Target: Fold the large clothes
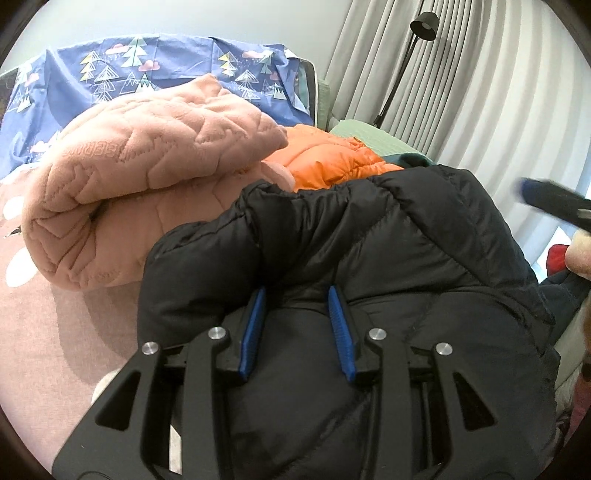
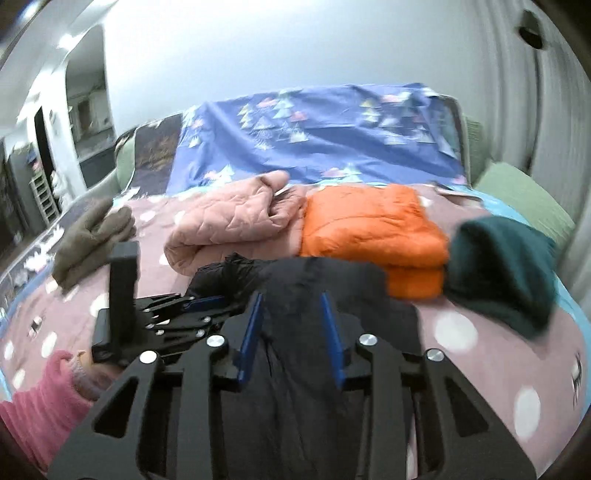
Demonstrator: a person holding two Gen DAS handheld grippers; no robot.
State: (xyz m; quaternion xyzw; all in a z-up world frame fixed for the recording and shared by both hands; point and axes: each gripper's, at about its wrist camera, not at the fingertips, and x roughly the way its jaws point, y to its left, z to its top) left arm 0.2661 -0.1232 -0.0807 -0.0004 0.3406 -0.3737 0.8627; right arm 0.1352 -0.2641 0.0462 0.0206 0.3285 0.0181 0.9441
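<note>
A black floor lamp stands against pale pleated curtains. A tree-patterned blue sheet drapes behind the bed.

Both claws clamped, angled downward.

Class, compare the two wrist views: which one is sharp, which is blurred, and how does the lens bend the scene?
Left wrist view: sharp on the black jacket and pink coat, only the right gripper at the edge is smeared; curtain folds bow outward. Right wrist view: soft throughout, the green garment streaked; dark corners frame both.
</note>
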